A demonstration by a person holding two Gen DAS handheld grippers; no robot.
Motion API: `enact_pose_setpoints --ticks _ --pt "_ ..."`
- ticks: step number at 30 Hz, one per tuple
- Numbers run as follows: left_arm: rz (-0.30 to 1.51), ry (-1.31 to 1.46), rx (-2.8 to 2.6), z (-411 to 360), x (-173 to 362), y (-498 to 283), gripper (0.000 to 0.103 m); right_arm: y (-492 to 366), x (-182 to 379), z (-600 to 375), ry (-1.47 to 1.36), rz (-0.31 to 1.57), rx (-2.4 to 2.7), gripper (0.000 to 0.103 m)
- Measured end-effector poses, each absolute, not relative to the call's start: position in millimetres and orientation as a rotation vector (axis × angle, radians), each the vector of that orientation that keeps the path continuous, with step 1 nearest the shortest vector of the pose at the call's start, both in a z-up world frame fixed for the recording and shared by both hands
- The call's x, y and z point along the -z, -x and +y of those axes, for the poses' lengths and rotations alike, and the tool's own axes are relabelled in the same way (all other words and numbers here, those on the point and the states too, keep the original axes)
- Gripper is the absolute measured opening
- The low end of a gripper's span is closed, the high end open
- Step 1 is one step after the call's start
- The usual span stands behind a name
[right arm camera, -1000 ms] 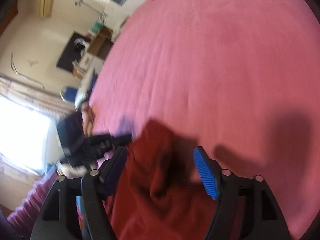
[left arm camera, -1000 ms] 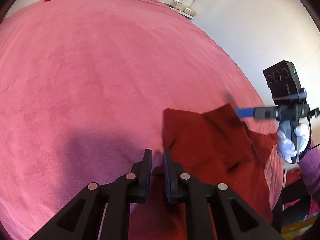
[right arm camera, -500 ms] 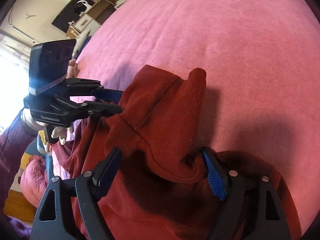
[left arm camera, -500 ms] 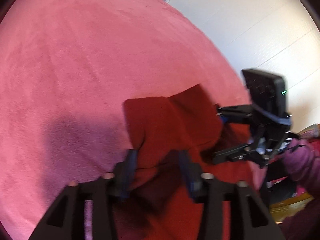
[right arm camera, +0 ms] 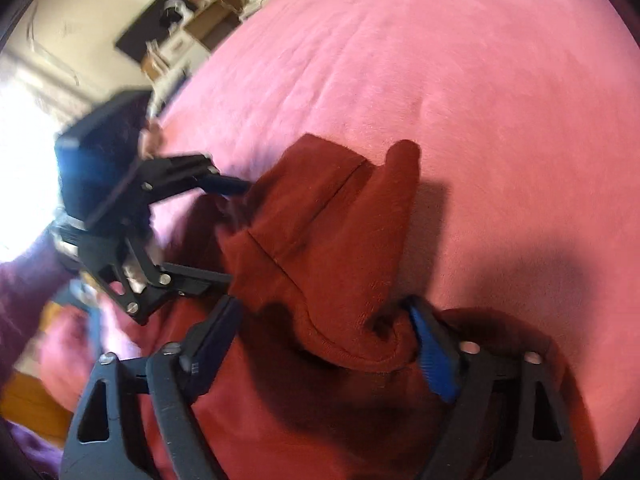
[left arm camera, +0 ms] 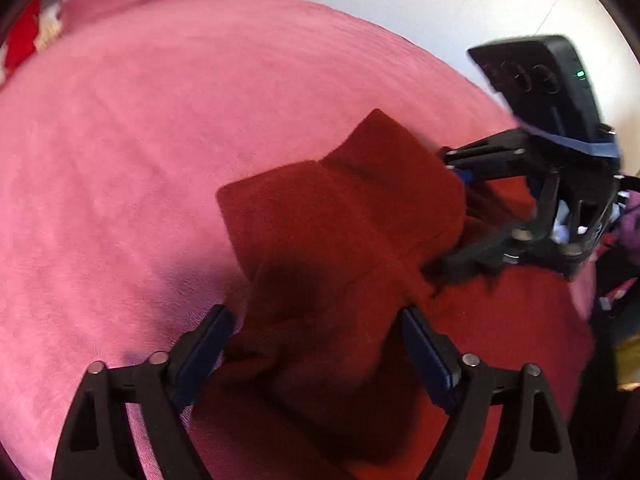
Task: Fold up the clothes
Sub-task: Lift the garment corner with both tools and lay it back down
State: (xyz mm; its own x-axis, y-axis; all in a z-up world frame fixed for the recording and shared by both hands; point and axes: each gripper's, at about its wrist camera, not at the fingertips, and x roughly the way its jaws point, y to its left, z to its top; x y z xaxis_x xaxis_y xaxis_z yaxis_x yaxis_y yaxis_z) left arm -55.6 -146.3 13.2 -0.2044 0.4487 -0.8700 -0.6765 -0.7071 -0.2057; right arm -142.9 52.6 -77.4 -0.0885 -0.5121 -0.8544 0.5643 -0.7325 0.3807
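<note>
The dark red garment (left arm camera: 340, 240) lies bunched on the pink bedspread (left arm camera: 140, 140), and everything here is placed against it. In the left wrist view, a red item (left arm camera: 22, 38) sits far beyond the garment at the bedspread's upper left corner. The left gripper (left arm camera: 316, 344) straddles the garment's near fold, its jaws opening and spread wide; cloth lies between the fingers (left arm camera: 204, 344), but the pads do not press it. To the garment's right, the right gripper (left arm camera: 452, 216) reaches in, one finger above and one below a raised ridge of fabric, with a purple sleeve (left arm camera: 628, 220) behind it. The right wrist view shows what that one cannot: the left gripper (right arm camera: 224, 232) seen side on at the garment's left edge, a window and dark furniture (right arm camera: 156, 32) beyond it. Here the right gripper (right arm camera: 324, 332) has its jaws closing around a rolled hem; the blue pad (right arm camera: 434, 354) on the right seems to touch the roll, while the left finger stands just clear of it, though blur makes this uncertain.
</note>
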Motion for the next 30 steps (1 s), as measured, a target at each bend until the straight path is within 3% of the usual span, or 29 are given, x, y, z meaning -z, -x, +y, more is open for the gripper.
enact_pose_setpoints --ticks 1,3,4,7,10,13,21,25,28,30 --pt "0.295 1.309 -2.027 -147.2 -13.2 53.4 0.061 142.6 76.5 52.2 -1.468 0.074 1.921 0.037" --pt "0.192 1.326 -2.067 -155.3 -15.8 55.0 0.038 143.1 74.5 53.5 -1.480 0.056 1.944 0.021" --pt "0.143 1.334 -2.086 -159.0 -17.1 55.7 0.022 143.3 74.1 54.4 -1.482 0.024 1.943 0.020" --pt "0.193 1.311 -2.128 -151.2 -32.0 48.9 0.011 138.3 64.8 47.0 -1.433 0.033 2.003 0.017" --pt "0.313 1.202 -2.209 -136.8 -60.3 38.5 0.010 131.1 33.0 35.8 -1.284 0.155 2.164 0.016" --pt "0.303 1.081 -2.324 -139.8 -94.6 42.2 0.010 128.6 -7.0 35.1 -1.130 0.246 2.297 0.013" --pt "0.350 0.995 -2.468 -172.7 -135.7 81.8 0.010 169.4 -62.0 20.7 -0.983 0.213 2.431 0.012" --pt "0.639 0.998 -2.562 -141.1 -108.9 112.0 0.023 207.4 -45.5 6.6 -1.008 0.211 2.469 0.013" --pt "0.728 1.263 -2.513 -114.8 -31.8 131.2 0.024 248.4 -1.1 8.1 -1.193 0.088 2.397 0.025" --pt "0.733 1.360 -2.498 -112.7 1.7 140.4 0.024 271.9 37.1 10.4 -1.350 -0.034 2.298 0.038"
